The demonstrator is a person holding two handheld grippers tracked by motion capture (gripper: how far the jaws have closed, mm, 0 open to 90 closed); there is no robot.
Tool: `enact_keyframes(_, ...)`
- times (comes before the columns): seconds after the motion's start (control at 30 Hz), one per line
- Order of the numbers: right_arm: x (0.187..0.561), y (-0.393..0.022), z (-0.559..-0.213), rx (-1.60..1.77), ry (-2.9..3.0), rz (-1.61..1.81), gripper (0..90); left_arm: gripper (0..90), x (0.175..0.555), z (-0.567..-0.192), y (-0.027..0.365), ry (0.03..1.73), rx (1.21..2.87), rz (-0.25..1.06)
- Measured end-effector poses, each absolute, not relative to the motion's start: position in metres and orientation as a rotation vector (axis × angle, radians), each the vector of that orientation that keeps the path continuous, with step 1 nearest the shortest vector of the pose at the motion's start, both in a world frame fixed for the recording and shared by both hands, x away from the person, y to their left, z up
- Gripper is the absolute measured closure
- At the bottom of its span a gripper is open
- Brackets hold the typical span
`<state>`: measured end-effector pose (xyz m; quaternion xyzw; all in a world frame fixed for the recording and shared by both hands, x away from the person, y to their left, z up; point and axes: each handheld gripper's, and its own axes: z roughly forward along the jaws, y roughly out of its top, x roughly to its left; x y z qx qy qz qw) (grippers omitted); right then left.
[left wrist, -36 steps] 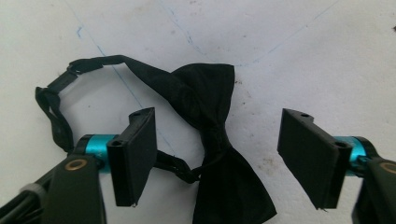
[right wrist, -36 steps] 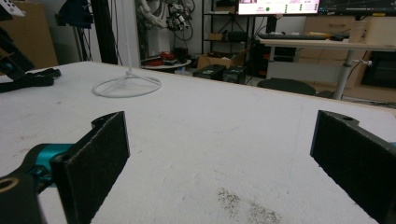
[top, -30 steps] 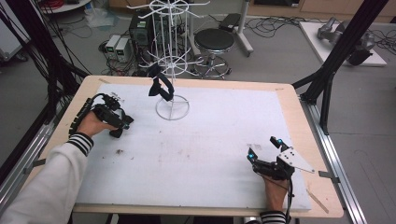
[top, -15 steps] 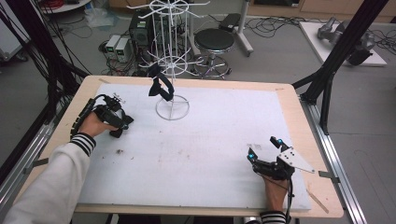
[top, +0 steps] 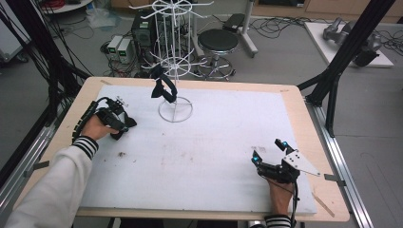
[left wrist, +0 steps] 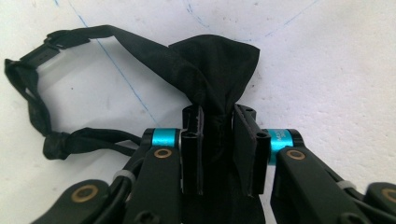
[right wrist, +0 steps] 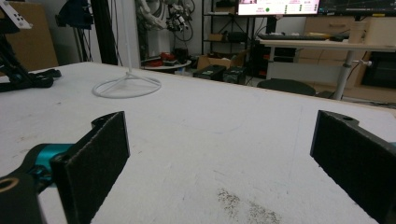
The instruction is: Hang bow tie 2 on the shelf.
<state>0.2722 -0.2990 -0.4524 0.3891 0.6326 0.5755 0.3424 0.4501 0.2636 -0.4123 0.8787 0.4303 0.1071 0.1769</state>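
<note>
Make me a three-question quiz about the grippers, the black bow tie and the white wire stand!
1. Where is the white wire stand?
A. At the table's far side
B. Beside the right gripper
C. On the floor

2. What colour is the fabric bow tie with a strap?
A. Red
B. Black
C. Yellow

3. How is the left gripper?
A. Wide open
B. Shut on the bow tie
C. Holding the stand

Answers: A, its ring base sits near the far edge; B, fabric and strap are black; B, its jaws have just been closing and now pinch the fabric, while the right gripper stands open.
</note>
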Motion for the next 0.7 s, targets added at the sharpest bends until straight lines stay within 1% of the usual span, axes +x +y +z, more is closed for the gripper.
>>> enact_keyframes(0.37, 0.272, -0.299, -0.453, 1.010, 1.644, 1.496, 3.9, 75.7, 0.448, -0.409, 0.266, 1.202, 2.452, 0.299)
enact_keyframes(0.53, 0.272, -0.299, -0.452, 1.012, 1.644, 1.496, 3.9, 75.7, 0.445, -0.404, 0.267, 1.184, 2.394, 0.325)
enact_keyframes(0.6, 0.272, -0.299, -0.452, 1.010, 1.644, 1.496, 3.9, 75.7, 0.444, -0.403, 0.268, 1.170, 2.401, 0.333)
enact_keyframes(0.7, 0.272, -0.299, -0.452, 1.010, 1.643, 1.495, 3.9, 75.8, 0.441, -0.399, 0.271, 1.161, 2.346, 0.337)
